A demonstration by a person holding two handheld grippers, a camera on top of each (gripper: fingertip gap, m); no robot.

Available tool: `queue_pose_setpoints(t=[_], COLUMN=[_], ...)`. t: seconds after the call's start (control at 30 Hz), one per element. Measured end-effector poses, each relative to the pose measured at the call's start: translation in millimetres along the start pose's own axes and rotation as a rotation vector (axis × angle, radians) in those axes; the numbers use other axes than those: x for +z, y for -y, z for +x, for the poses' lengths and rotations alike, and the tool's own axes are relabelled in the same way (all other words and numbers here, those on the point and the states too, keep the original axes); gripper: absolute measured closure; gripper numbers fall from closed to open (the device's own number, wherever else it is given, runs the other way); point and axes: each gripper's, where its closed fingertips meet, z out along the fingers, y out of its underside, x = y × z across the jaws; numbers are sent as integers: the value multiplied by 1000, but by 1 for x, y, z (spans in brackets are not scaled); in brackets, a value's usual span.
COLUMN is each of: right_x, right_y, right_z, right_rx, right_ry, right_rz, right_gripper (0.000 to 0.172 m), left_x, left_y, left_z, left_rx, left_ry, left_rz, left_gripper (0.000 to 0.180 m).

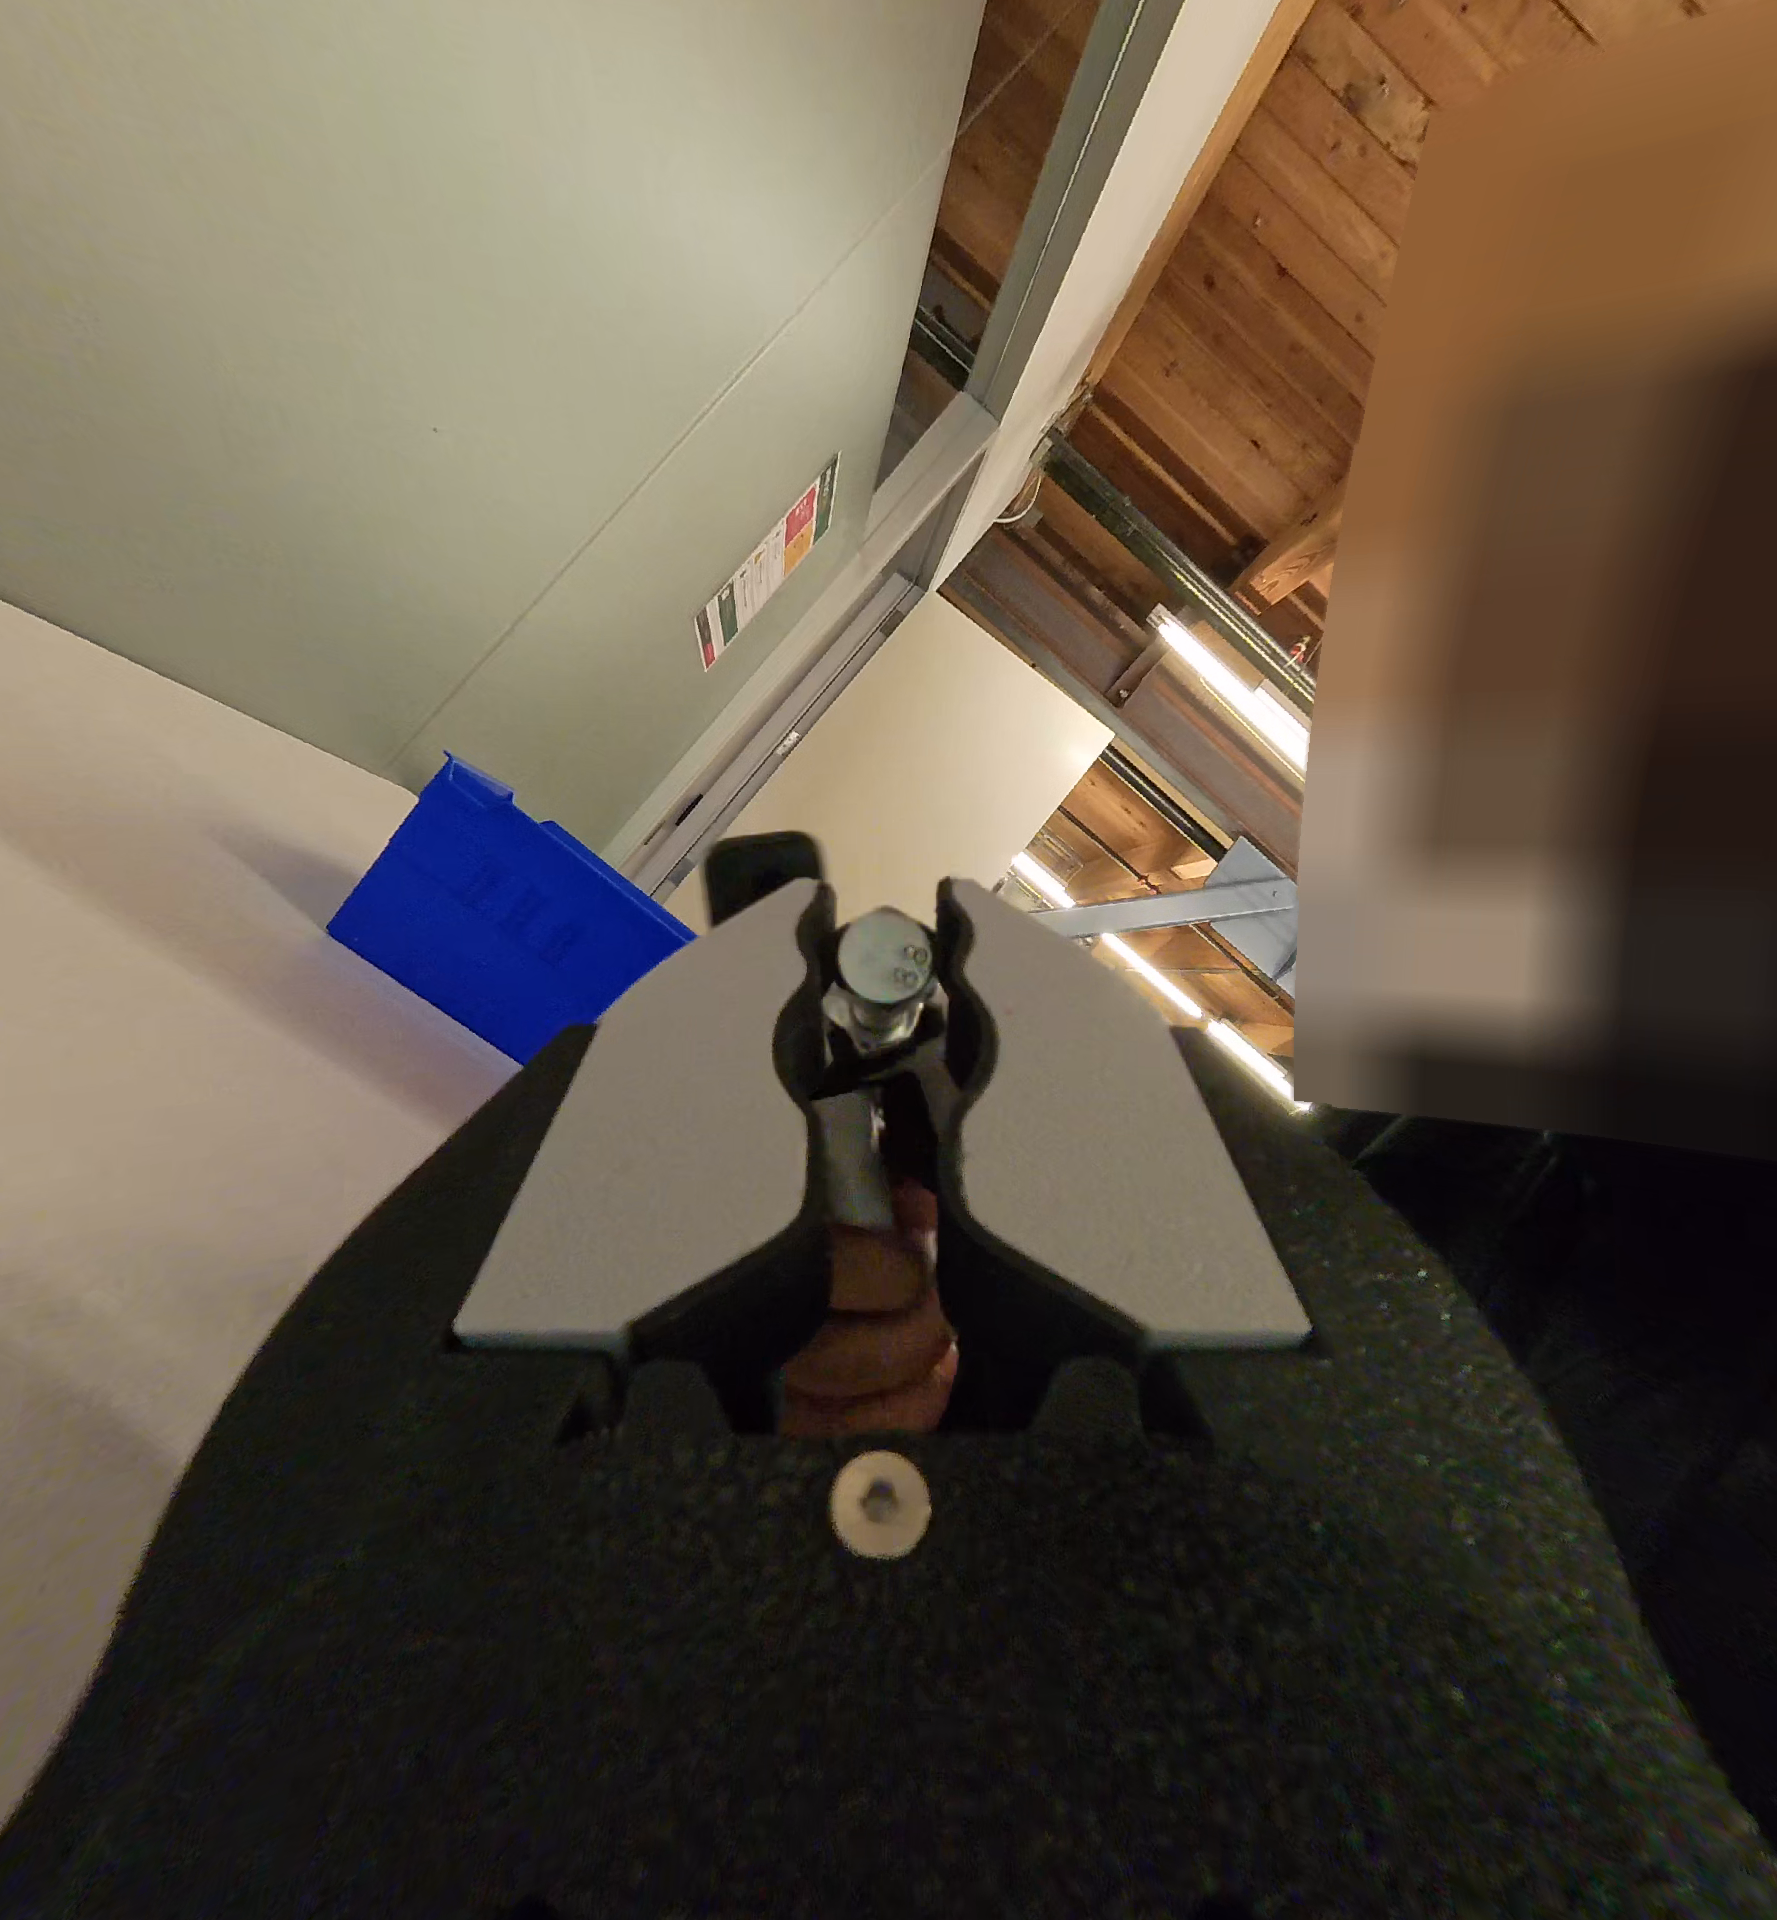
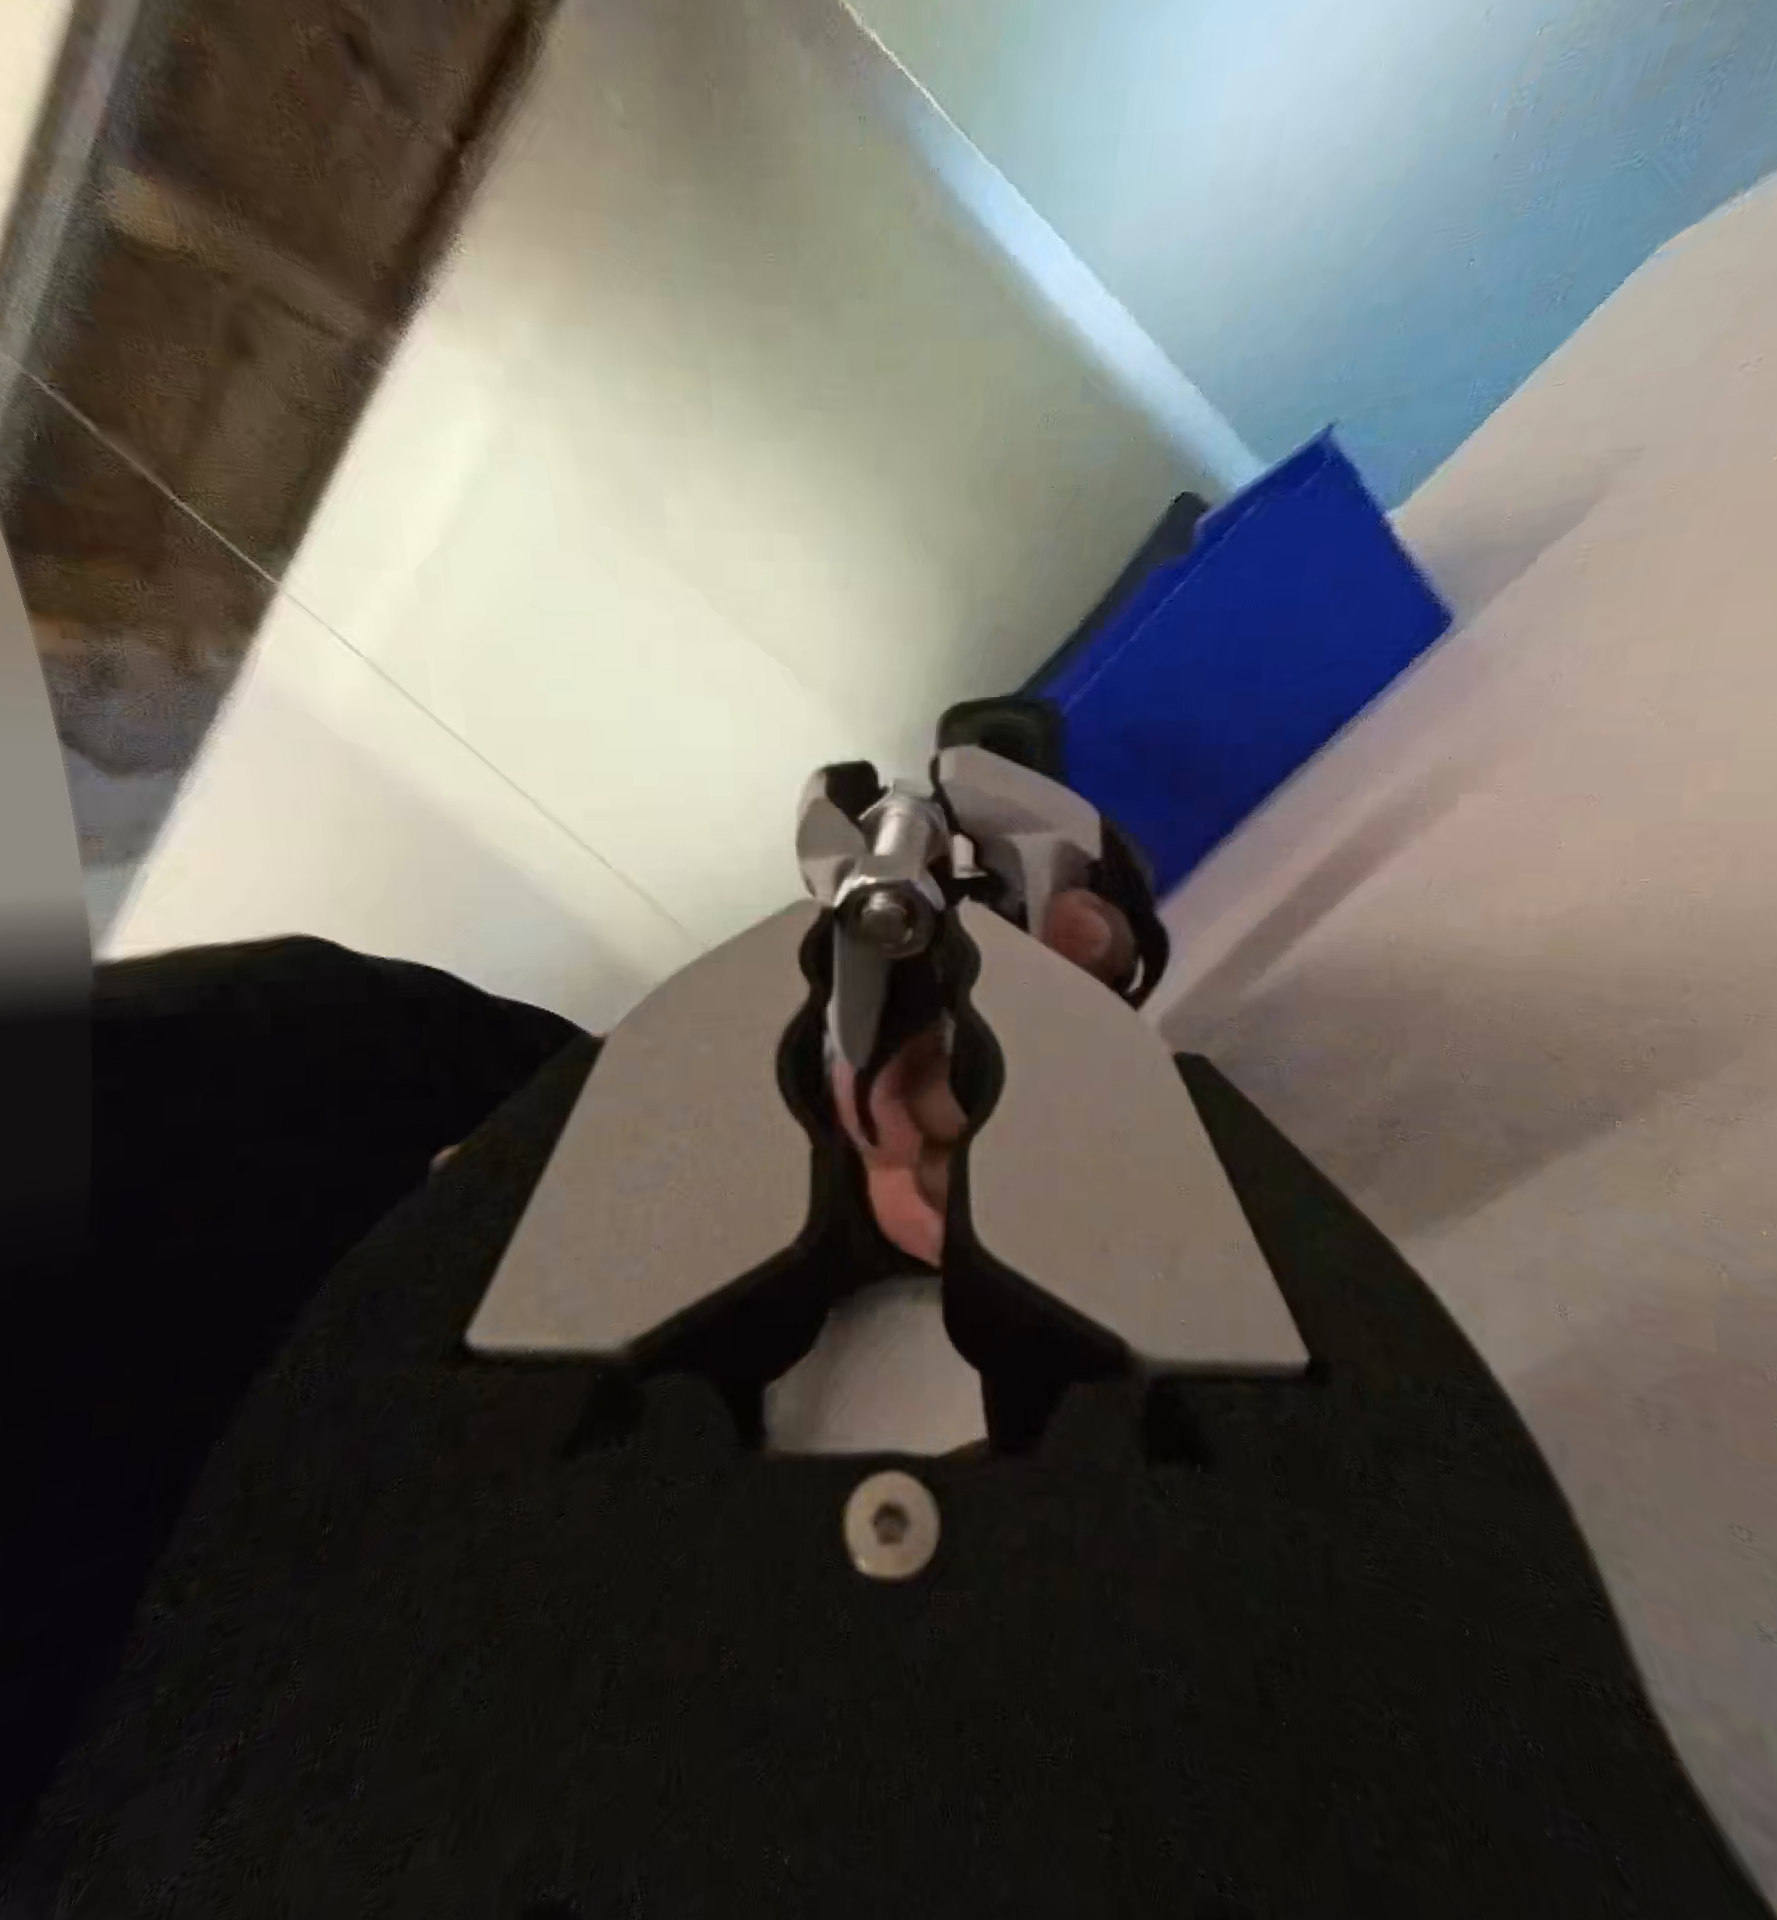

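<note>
Two pairs of jaws share one piece of hardware. The left gripper is clamped on the round head of a silver bolt, with a black pad tight against each side. The right gripper appears closed on the hex nut at the bolt's other end. A flat metal strip hangs from there down into the gap between its fingers.

Since both grips sit on one shaft, it seems wise to keep the two tools in line along that shaft. Each should also stay square to its flats, so that neither end gets levered out or slips.

The bolt is held in the air above the white tabletop. The blue bin stands farther back against the pale wall, and timber ceiling boards lie beyond that.

Much is hard to read. The right wrist view is smeared, so contact between pad and nut is not crisp. In the left wrist view the bolt is seen end-on, so its shank and the strip are mostly hidden. A person's fingers show only through the slot behind the jaws. Of the right gripper, that view catches just a black tip. The bin's inside is out of sight.
</note>
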Motion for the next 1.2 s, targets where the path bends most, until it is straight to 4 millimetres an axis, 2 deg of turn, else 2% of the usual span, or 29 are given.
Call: queue_pose_setpoints(t=[0.07, 0.1, 0.17, 0.27, 0.37, 0.47, 0.53, 0.6, 0.67, 0.73, 0.8, 0.93, 0.97, 1.0, 1.03, 1.07, 1.13, 1.2], right_x=[0, 0, 1, -4, -7, -2, 2, 3, 1, 1, 2, 2, -1, -3, -4, -4, -3, -1], right_y=[-1, -2, -4, 2, 6, -5, -12, -11, -5, -4, -4, -1, 2, 4, 6, 6, 2, -2], right_z=[2, 3, 6, 14, 18, 14, 14, 11, 5, 3, 4, 1, 2, 2, 4, 5, 4, 5], right_rx=[-28, -109, -347, -795, -1191, -1466, -1557, -1579, -1542, -1396, -1093, -270, -154, -111, -135, -209, -429, -710], right_ry=[0, -40, -143, -364, -561, -615, -637, -660, -670, -615, -505, -125, -53, -15, -22, -56, -134, -240], right_rz=[8, -3, -41, -64, -98, -164, -193, -173, -125, -116, -99, -32, -7, 18, 35, 33, -7, -45], right_gripper=[149, 139, 132, 122, 122, 122, 123, 132, 153, 154, 154, 154, 154, 154, 153, 144, 129, 125], left_x=[1, 0, -1, -4, -4, -3, -2, -1, -1, 0, 0, 0, 0, 1, 1, 1, 0, -1], left_y=[0, 0, 3, 6, 6, 4, 3, 1, -1, -2, -2, -1, -2, -2, -2, -2, 0, 2], left_z=[1, 1, 0, -2, -2, -2, -2, -2, 0, 1, 1, 2, 2, 1, 2, 2, 1, -1], left_rx=[9, 9, -1, -24, -21, -23, -27, -25, -15, -10, -18, -21, -19, -15, -10, -9, -16, -26], left_ry=[-2, -2, 3, 7, 13, 18, 18, 16, 14, 9, 4, -12, -8, -5, -4, -5, 1, 5], left_rz=[-2, 0, 17, 39, 36, 31, 28, 19, 8, 4, 4, 3, -2, -9, -9, -7, 7, 20], left_gripper=[163, 163, 163, 163, 163, 163, 163, 163, 163, 163, 163, 163, 163, 163, 163, 163, 163, 163])
